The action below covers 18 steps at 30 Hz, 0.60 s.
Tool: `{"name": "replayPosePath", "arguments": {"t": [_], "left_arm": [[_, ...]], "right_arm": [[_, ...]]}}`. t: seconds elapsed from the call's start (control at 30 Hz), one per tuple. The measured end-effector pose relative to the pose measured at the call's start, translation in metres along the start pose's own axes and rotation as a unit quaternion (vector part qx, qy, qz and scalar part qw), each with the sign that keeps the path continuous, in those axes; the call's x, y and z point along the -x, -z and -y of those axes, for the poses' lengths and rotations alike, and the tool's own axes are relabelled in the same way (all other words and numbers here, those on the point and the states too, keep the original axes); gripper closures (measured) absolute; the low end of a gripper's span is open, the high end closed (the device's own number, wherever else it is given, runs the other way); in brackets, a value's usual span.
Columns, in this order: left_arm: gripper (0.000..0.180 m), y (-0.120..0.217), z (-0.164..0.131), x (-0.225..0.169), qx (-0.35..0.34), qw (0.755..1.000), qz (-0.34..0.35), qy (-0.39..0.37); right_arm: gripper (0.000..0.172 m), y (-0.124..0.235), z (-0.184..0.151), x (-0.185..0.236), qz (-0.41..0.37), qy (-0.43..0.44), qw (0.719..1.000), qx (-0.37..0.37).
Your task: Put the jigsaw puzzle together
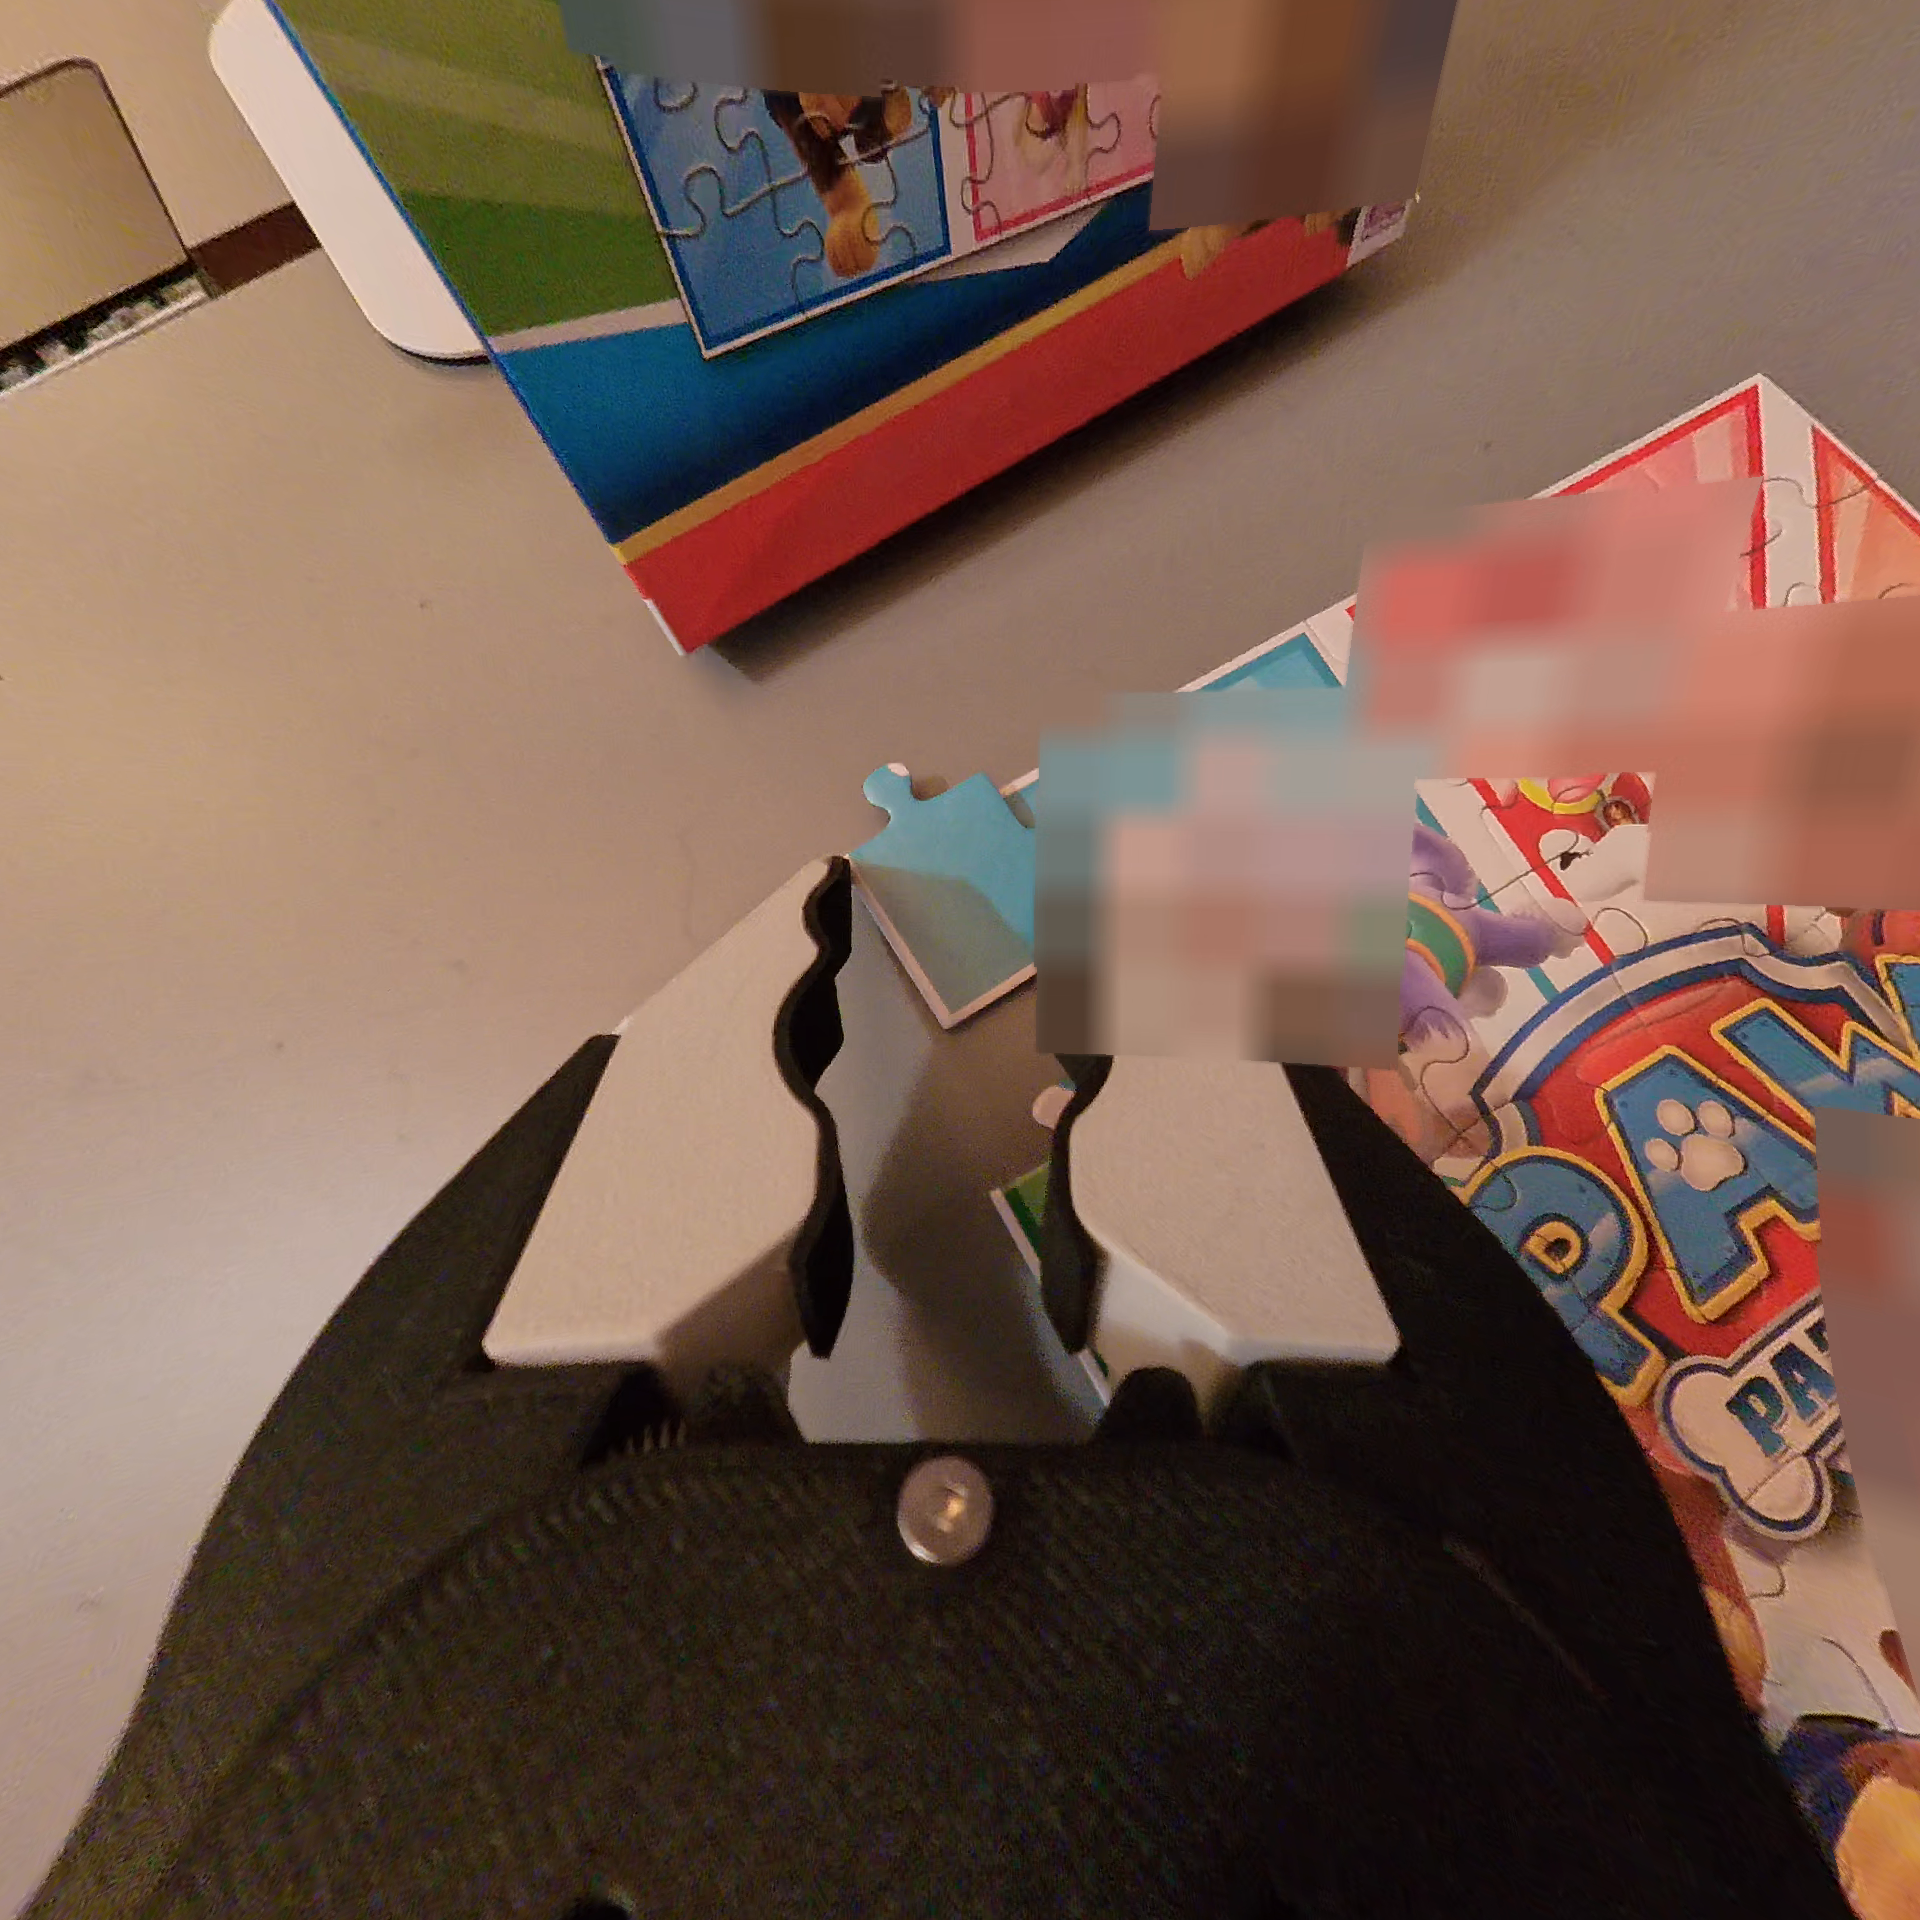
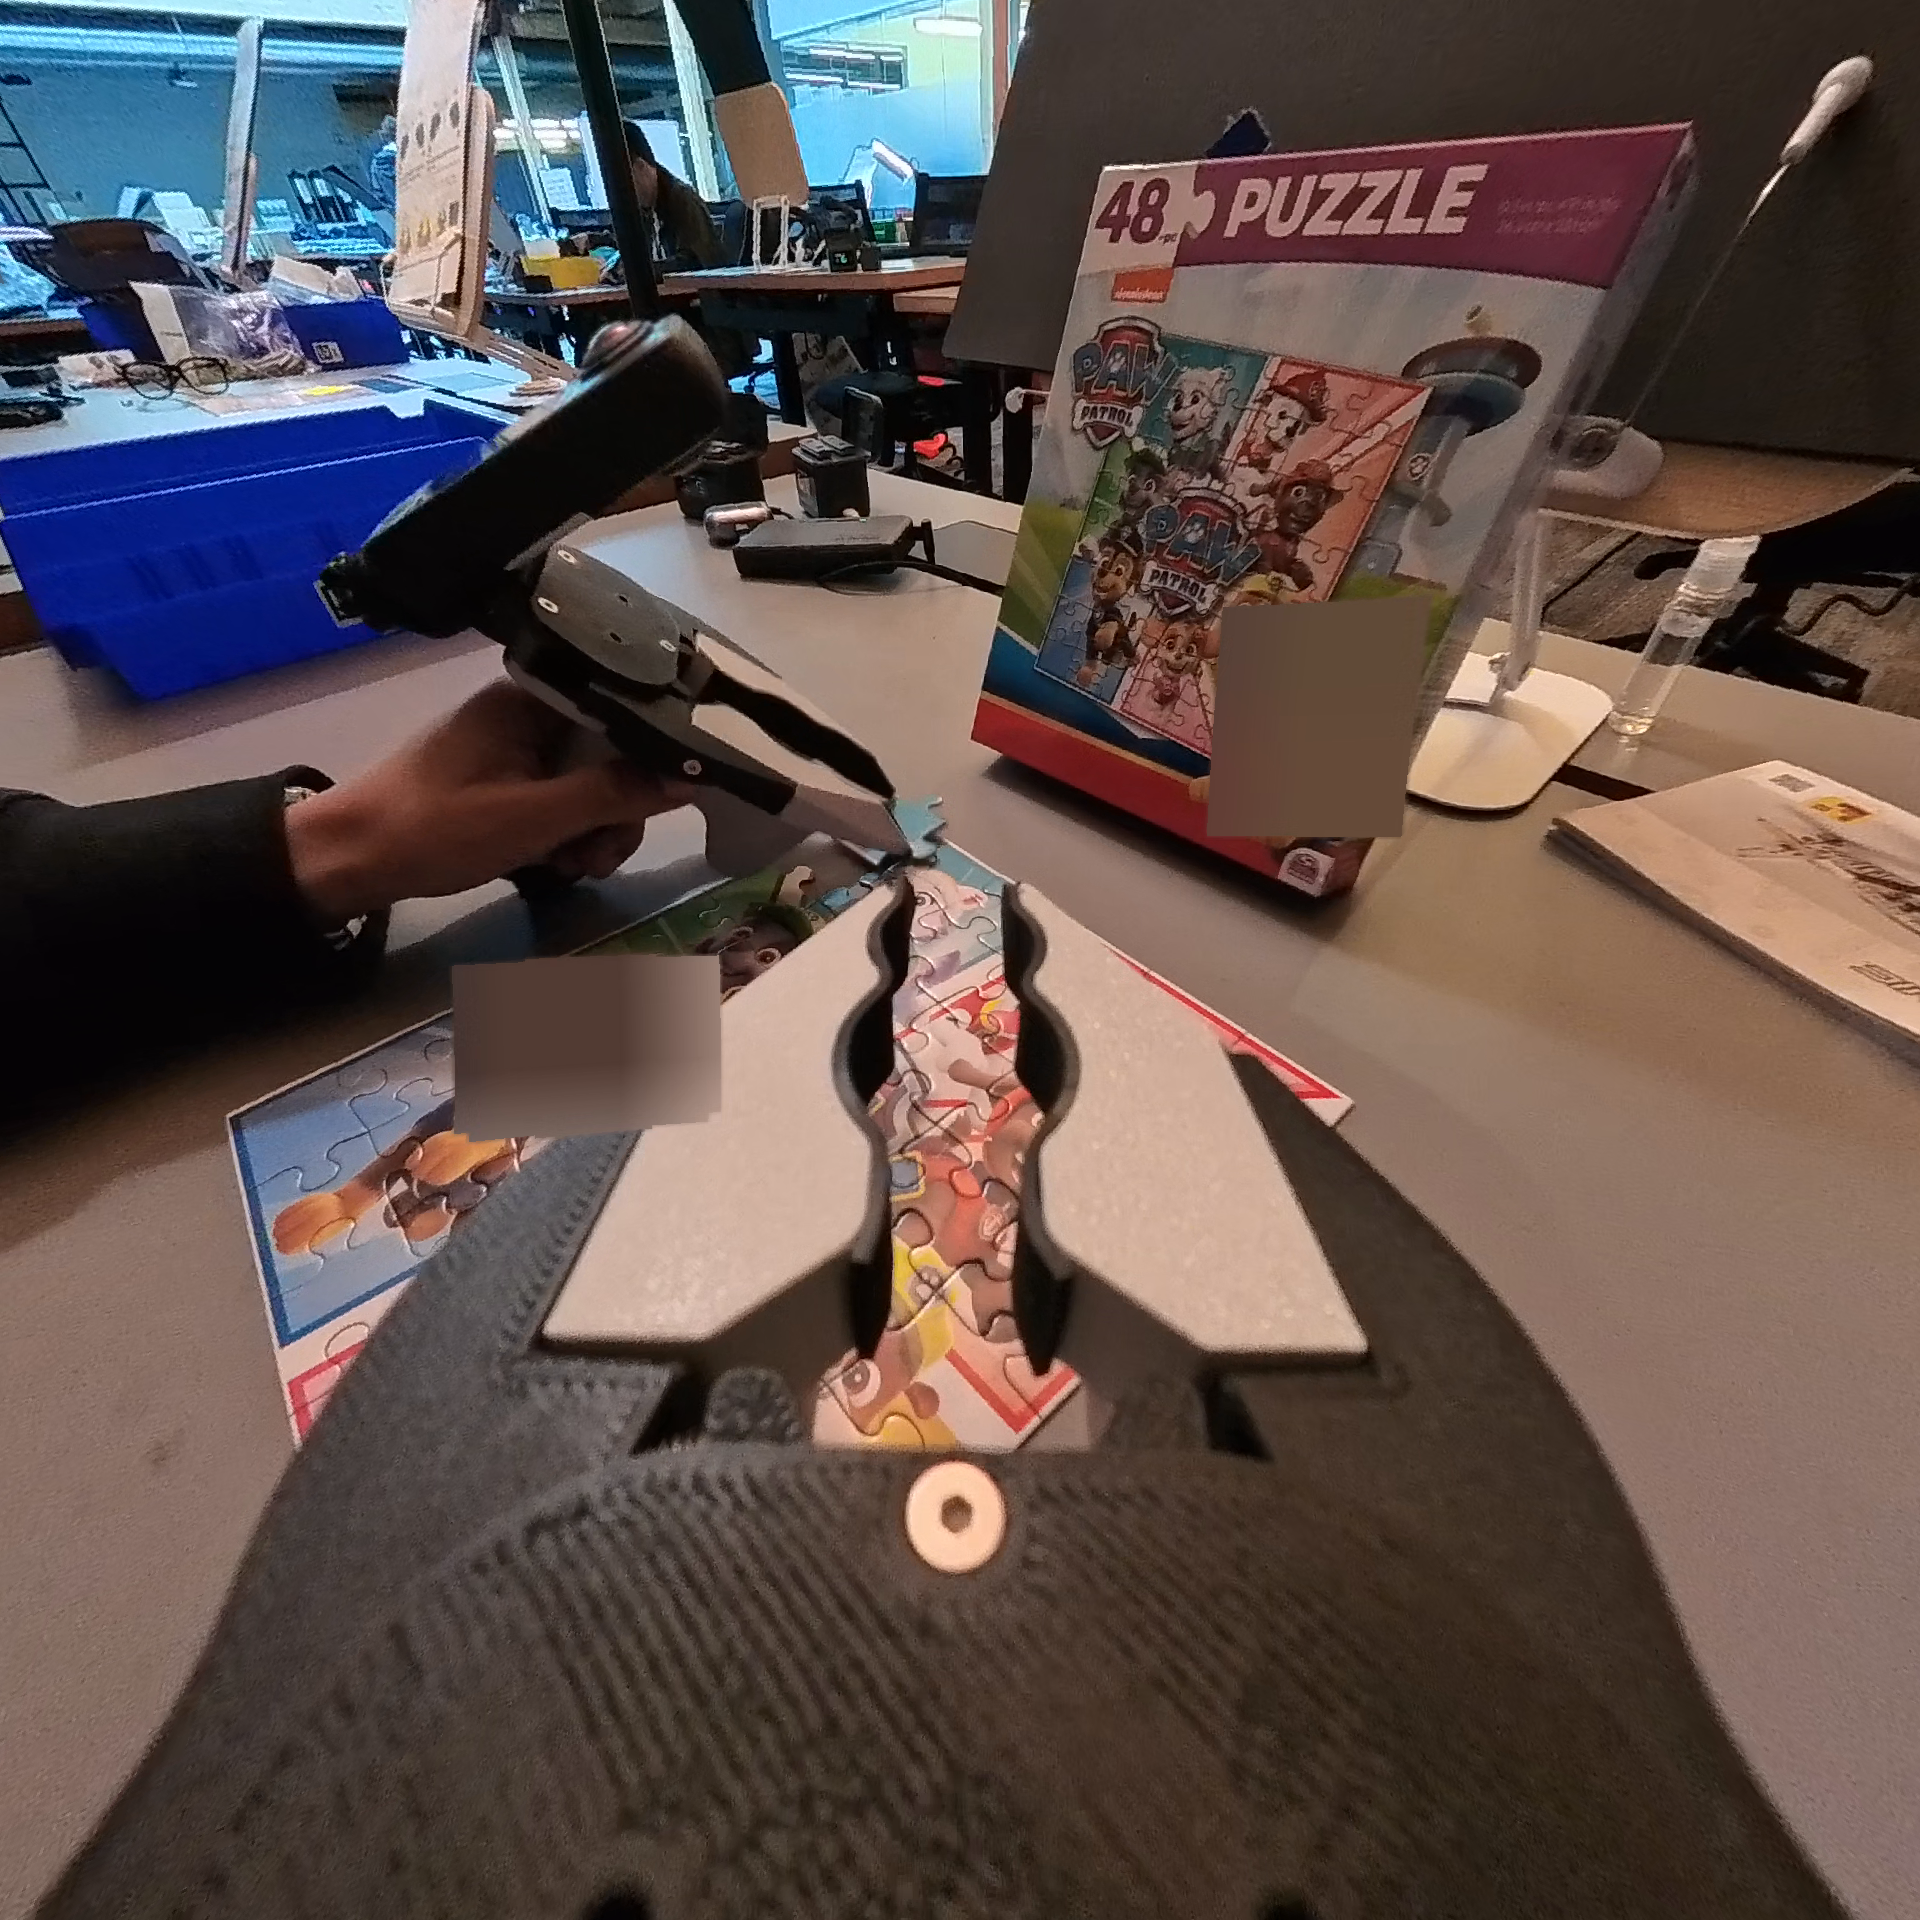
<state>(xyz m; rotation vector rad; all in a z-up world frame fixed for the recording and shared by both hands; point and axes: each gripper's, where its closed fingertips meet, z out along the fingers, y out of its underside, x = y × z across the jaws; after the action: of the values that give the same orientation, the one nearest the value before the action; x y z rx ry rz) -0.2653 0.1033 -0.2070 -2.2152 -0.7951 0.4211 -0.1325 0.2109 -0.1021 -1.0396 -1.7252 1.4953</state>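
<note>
A light blue puzzle piece (image 1: 956, 831) with a white edge sits at the far corner of a flat cartoon jigsaw puzzle (image 1: 1662, 1195) on the grey table. My left gripper (image 1: 956, 961) is shut on it: the left fingertip (image 1: 821, 883) touches its edge, and a blur hides the right fingertip. The right wrist view shows the same gripper (image 2: 899, 826), held by a hand (image 2: 468, 800), with the piece (image 2: 923, 821) between its tips. My right gripper (image 2: 958, 899) hovers over the puzzle (image 2: 312, 1174), open by a narrow gap with nothing in it.
The puzzle's box (image 2: 1247, 416) stands upright behind the puzzle and also shows in the left wrist view (image 1: 831, 436). A white stand base (image 2: 1507, 727) and a clear bottle (image 2: 1673, 644) are to its right. A booklet (image 2: 1766, 894) lies at right. Blue bins (image 2: 208, 520) stand at far left. The grippers' ends are close to 20 cm from one another. About 11 cm separates my left fingertips from the flat cartoon jigsaw puzzle (image 1: 1662, 1195).
</note>
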Motion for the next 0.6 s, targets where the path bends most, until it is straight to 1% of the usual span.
{"name": "replayPosePath", "arguments": {"t": [0.6], "left_arm": [[0.143, -0.0006, -0.0031, -0.0014, 0.009, 1.000, -0.017, -0.009]], "right_arm": [[0.155, 0.0000, 0.0000, 0.0005, 0.002, -0.001, 1.000, 0.000]]}}
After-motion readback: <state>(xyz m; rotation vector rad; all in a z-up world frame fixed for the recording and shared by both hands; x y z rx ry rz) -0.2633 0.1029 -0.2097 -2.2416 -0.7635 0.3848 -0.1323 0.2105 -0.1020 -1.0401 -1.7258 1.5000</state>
